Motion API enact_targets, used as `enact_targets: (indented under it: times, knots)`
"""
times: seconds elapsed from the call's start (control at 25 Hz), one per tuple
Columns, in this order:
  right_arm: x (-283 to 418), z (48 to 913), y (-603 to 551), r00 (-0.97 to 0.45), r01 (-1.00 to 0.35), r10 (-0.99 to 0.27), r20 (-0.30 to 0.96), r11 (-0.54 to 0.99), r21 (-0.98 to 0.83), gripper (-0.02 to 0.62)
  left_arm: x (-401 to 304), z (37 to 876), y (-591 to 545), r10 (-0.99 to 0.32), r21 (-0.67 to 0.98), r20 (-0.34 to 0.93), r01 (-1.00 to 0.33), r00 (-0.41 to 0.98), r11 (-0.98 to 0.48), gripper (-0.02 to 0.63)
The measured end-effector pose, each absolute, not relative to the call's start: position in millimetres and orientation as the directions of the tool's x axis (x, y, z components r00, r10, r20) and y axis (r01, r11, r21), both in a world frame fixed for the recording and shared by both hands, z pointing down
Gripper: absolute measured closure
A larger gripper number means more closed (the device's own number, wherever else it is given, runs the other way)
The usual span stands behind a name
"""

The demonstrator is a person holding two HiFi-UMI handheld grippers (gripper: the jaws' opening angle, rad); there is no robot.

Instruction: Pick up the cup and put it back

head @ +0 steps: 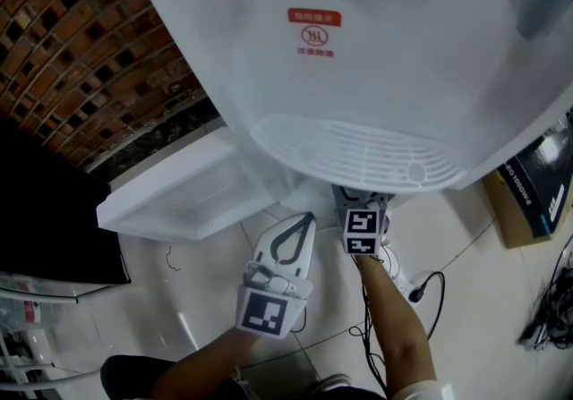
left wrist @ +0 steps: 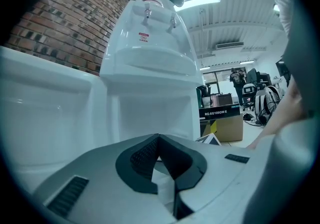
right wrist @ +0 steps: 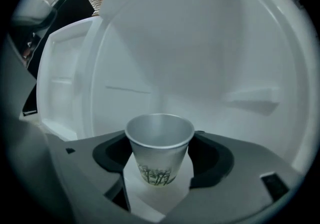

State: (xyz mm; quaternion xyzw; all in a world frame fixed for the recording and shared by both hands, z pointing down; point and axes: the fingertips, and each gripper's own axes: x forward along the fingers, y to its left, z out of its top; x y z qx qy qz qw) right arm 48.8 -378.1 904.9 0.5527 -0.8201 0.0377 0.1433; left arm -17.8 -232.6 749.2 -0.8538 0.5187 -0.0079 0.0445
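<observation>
Left gripper [head: 307, 221] is nearest, jaws pressed together, empty. Right gripper [right wrist: 160, 140] pinches the cup [right wrist: 159, 160] between wide-set jaws, upright with its mouth up, below the dispenser [head: 358, 76]. Open cabinet [right wrist: 215, 57] lies straight ahead of the jaws. Judgement: the right hand does the placing.

In the head view the water dispenser [head: 358, 76] runs off the top edge, its drip tray [head: 358, 157] hides the jaws of the right gripper [right wrist: 161, 140] and the cup [right wrist: 159, 153] between them, the print on the red label [head: 314, 31] is too small to read, and the cardboard box [head: 533, 197] is cut by the right edge.
</observation>
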Motion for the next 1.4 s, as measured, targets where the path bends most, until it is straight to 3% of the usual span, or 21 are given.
enact_targets:
  times: [0.28, 0.88, 1.04, 1.4]
  knots:
    - [47.3, 917.3, -377.2, -0.35, -0.92, -0.89, 0.293, 0.386, 0.072, 0.201, -22.8, 751.5, -233.5, -0.887, -0.102, -0.027, -0.884, 0.46, -0.456, 0.606]
    - [69.0, 889.1, -317.4, -0.337, -0.927, -0.891, 0.305, 0.371, 0.06, 0.207, -9.8, 749.3, -235.6, -0.883, -0.038, -0.06, -0.885, 0.466, -0.464, 0.606]
    - [66.1, 833.2, -284.9, -0.385, -0.908, -0.898, 0.213, 0.41, 0.083, 0.414, -3.7, 749.4, -237.7, -0.881, -0.037, -0.065, -0.884, 0.468, -0.467, 0.606]
    - [47.9, 738.5, -241.1, -0.474, -0.868, -0.875, 0.099, 0.483, 0.114, 0.574, 16.1, 726.1, -236.9, -0.849, -0.031, -0.115, -0.856, 0.516, -0.516, 0.606]
